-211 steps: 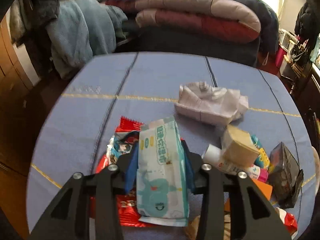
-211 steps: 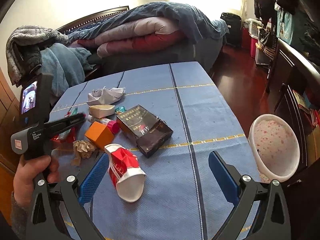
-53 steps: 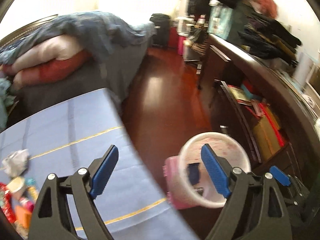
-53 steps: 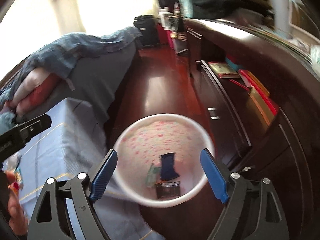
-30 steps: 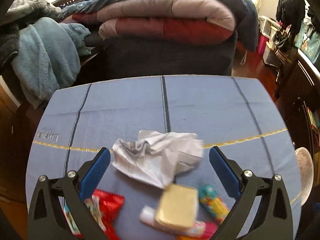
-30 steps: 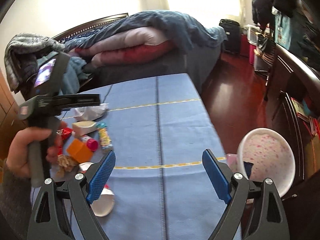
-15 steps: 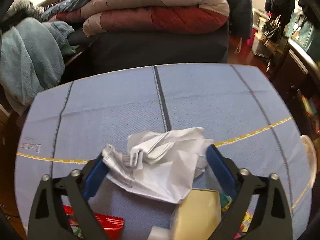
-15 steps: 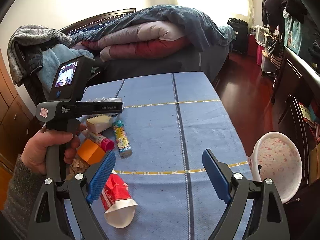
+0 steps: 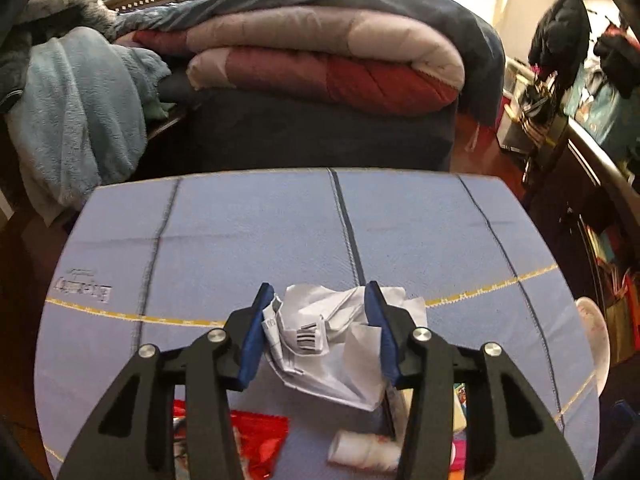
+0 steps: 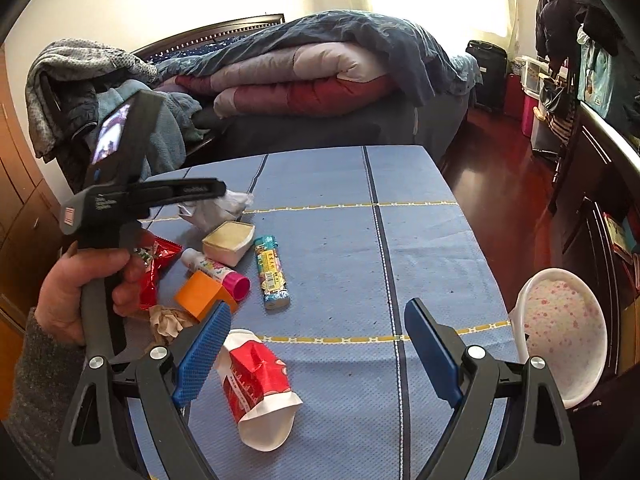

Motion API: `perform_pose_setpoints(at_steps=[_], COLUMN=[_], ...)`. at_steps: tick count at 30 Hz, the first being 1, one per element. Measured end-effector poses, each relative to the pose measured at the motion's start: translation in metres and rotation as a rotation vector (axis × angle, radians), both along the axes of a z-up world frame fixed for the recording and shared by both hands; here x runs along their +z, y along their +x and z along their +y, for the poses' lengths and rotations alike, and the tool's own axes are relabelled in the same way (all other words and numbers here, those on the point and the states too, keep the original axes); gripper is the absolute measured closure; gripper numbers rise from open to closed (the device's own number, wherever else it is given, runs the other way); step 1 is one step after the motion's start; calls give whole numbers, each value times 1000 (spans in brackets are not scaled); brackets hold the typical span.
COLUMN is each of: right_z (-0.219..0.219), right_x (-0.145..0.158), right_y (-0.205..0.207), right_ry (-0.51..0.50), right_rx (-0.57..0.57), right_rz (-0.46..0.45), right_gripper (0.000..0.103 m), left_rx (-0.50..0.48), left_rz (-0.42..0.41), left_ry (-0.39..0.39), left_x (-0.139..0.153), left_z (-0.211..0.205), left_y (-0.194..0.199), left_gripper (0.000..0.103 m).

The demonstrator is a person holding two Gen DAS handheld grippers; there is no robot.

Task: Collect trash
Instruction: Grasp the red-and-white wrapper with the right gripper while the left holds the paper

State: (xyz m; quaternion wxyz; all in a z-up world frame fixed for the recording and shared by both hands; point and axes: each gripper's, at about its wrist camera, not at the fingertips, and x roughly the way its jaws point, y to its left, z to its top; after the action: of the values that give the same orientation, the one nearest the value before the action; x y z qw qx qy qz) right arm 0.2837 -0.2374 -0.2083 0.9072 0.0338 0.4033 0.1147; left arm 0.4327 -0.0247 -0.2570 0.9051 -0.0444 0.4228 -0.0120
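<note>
Left gripper [image 9: 318, 332], lower centre of the left wrist view: blue pads closed in on a crumpled white paper [image 9: 336, 344], one pad against each flank, paper pinched between them; a barcode shows on the paper's near face. Paper sits on the blue tablecloth [image 9: 256, 232], just this side of the yellow stitched line. In the right wrist view the same paper [image 10: 218, 210] shows at left centre, partly hidden under the left gripper's black body [image 10: 160, 192], which the left hand [image 10: 80, 292] grips at the left edge of the frame. Right gripper [image 10: 316, 344], bottom of its own view: fingers spread wide, nothing between them, hanging above the cloth. Just under its left pad lies a red-and-white pouch [image 10: 258, 388], white end toward the camera. Further up the frame, a loose cluster: orange box [image 10: 200, 294], tube with pink cap [image 10: 218, 274] touching the box, cream-coloured tub [image 10: 228, 242], patterned cylinder wrapper [image 10: 270, 272] beside the tub, red snack wrapper [image 10: 154, 268] by the hand, brown crumpled tissue [image 10: 168, 320] below the box. White basket with pink speckles [image 10: 560, 332] stands off the table at lower right, well apart from the clutter. Folded quilts [image 10: 304, 84] on the bed fill the upper middle.
</note>
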Motion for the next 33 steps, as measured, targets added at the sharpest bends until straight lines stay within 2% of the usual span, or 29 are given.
perform_pose_setpoints(at_steps=[9, 13, 19, 26, 28, 29, 30, 33], right_z=[2, 5, 26, 56, 57, 57, 57, 51], right_x=[-1, -2, -7, -31, -39, -43, -44, -39], right_y=[-2, -2, -8, -12, -12, -11, -12, -17], right_ry=[4, 7, -9, -126, -147, -156, -156, -147], right_rx=[4, 14, 91, 176, 183, 187, 188, 184], right_rz=[2, 11, 10, 46, 73, 92, 95, 68], right_gripper=[15, 15, 15, 13, 29, 47, 51, 51], left_rx=[-3, 4, 25, 28, 25, 24, 23, 22], left_rz=[-43, -60, -103, -116, -120, -122, -124, -132], left_ry=[-101, -103, -96, -100, -95, -92, -90, -90], left_x=[23, 27, 41, 50, 51, 52, 52, 55], left_z=[24, 31, 39, 44, 43, 43, 42, 41], left_y=[-27, -45, -64, -71, -73, -74, -75, -77], left_gripper=[57, 57, 57, 57, 57, 57, 57, 57])
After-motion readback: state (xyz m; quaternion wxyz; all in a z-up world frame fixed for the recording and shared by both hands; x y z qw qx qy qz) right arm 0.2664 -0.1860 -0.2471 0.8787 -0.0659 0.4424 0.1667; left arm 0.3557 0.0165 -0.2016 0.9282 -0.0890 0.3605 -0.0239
